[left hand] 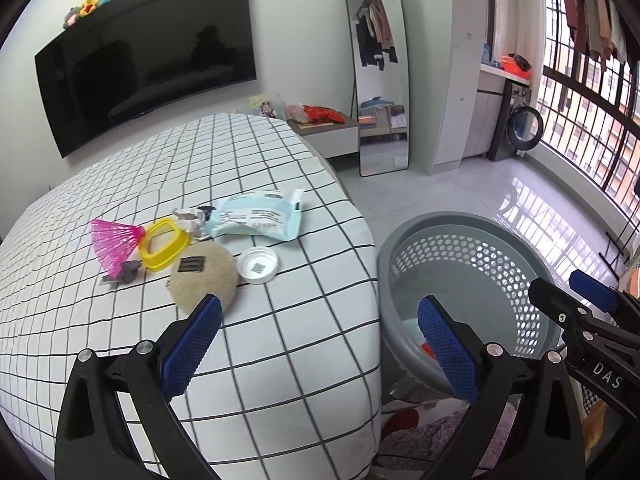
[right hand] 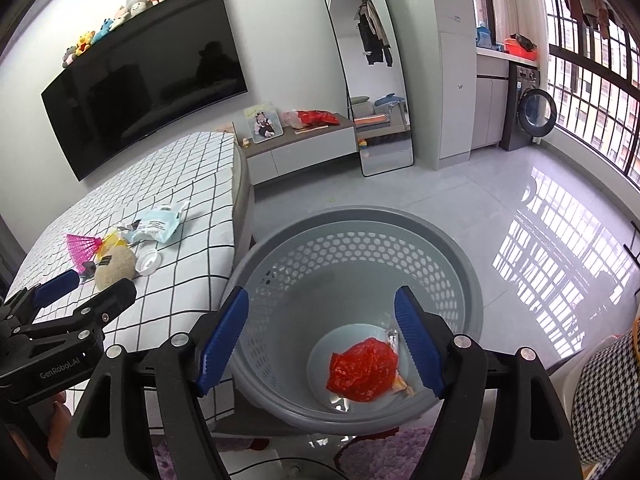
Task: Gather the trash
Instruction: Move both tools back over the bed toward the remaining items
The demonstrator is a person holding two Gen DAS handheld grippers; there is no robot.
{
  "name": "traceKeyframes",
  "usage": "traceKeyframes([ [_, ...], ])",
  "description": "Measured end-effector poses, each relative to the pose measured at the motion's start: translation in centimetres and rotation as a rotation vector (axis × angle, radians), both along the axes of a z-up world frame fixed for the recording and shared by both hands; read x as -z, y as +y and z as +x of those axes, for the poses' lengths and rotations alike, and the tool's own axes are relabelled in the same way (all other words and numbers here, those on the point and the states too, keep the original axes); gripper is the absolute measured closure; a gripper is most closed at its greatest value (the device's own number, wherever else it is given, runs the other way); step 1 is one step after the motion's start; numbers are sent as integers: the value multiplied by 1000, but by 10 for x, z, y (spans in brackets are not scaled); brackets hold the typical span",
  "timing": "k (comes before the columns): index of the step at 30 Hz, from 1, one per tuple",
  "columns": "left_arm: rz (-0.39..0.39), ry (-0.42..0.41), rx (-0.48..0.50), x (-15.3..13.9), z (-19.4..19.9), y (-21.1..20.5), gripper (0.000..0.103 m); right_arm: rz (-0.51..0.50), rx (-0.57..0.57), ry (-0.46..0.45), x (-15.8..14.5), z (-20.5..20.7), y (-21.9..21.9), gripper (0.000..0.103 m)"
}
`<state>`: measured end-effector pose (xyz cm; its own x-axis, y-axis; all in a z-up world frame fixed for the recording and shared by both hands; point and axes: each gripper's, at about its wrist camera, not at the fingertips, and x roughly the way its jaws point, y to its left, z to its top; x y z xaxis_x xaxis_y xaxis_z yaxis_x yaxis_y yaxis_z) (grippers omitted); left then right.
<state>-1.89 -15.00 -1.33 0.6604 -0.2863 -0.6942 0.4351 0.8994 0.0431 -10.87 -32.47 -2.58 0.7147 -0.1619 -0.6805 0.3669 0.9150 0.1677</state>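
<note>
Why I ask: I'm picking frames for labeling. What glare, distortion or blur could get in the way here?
Left wrist view: fisheye bends the checked bedsheet lines; window glare washes the floor beyond the basket; trash items stay sharp. Right wrist view: bright window reflection on the floor, dark vignetted corners; the red bag in the basket is clear.

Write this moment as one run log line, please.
left gripper: open, empty | right gripper: open, empty, over basket | red bag: in basket
</note>
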Motion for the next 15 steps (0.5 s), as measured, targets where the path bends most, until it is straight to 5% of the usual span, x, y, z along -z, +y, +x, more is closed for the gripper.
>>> traceKeyframes([
  [15,-28,-25,-122,-14,16,64,6,-29,-141,-3,-8,43,60,31],
])
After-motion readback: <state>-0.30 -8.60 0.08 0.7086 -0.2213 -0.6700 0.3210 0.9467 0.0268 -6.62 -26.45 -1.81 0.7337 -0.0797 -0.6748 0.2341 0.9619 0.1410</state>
